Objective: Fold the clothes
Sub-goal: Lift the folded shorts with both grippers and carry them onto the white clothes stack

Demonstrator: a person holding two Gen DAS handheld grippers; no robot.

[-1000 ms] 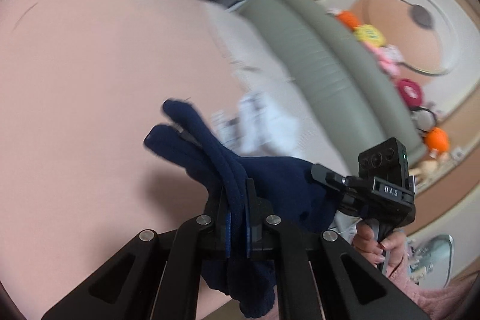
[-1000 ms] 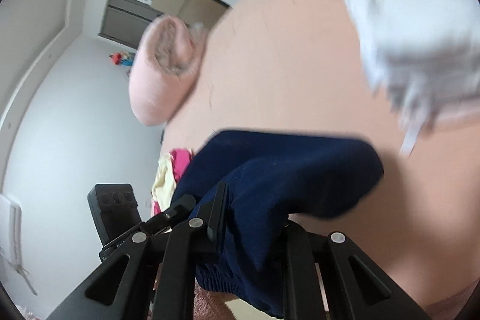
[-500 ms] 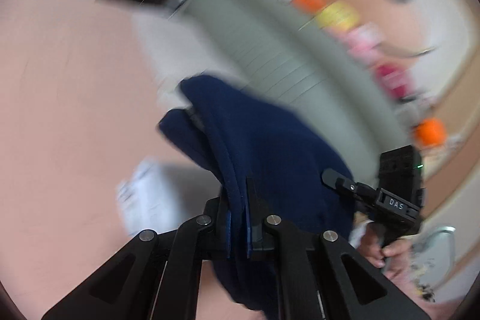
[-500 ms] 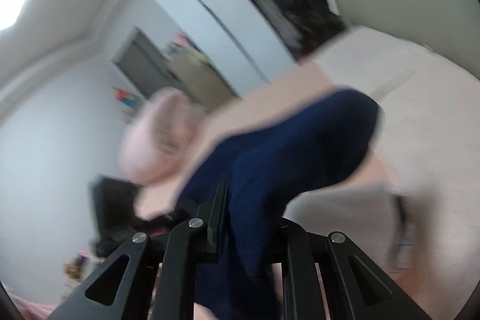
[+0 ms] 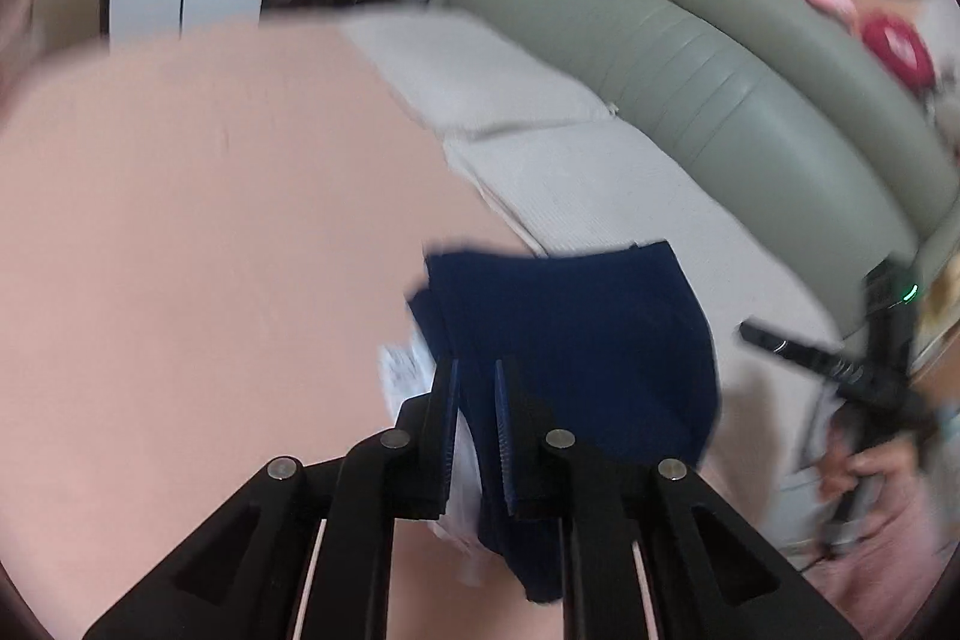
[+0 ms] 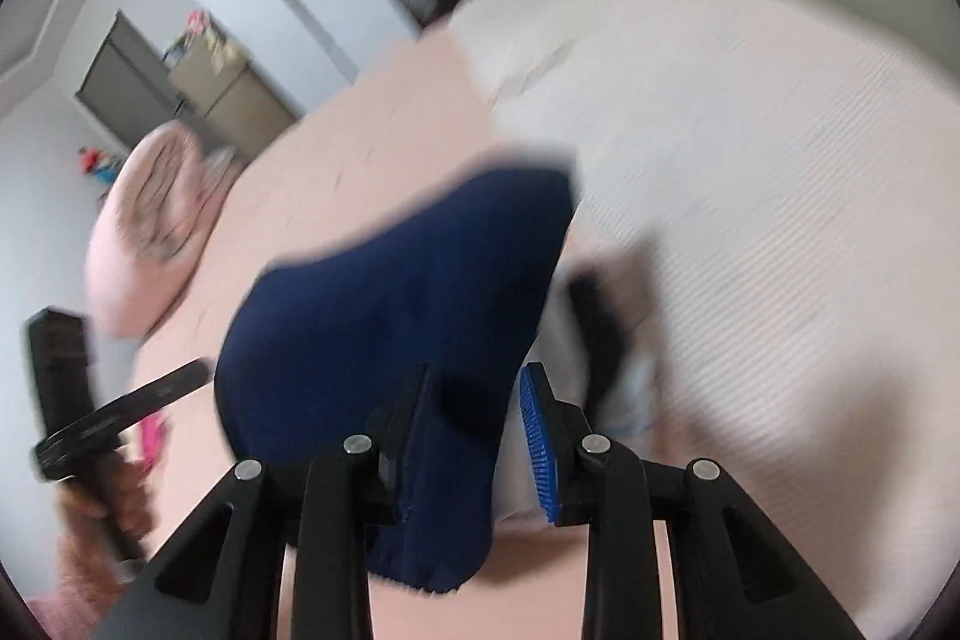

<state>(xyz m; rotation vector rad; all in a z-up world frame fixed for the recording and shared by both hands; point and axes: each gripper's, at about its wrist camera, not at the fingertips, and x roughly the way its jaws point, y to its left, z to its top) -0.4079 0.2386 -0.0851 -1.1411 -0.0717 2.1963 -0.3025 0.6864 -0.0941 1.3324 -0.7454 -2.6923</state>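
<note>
A folded navy blue garment lies between both grippers over the pink bedsheet. My left gripper has its jaws slightly apart with the navy fabric between them. In the right wrist view the same garment drapes over my right gripper, whose jaws stand apart with the cloth against the left finger. A white folded garment peeks out under the navy one. Both views are motion-blurred.
A cream blanket covers the bed's far side, next to a grey-green padded headboard topped with plush toys. A rolled pink pillow lies at the bed's far end. The other gripper's handle shows at the right.
Both grippers swung the navy garment across the bed onto the white folded garment. The jaws of both grippers, clamped before, now stand apart.
</note>
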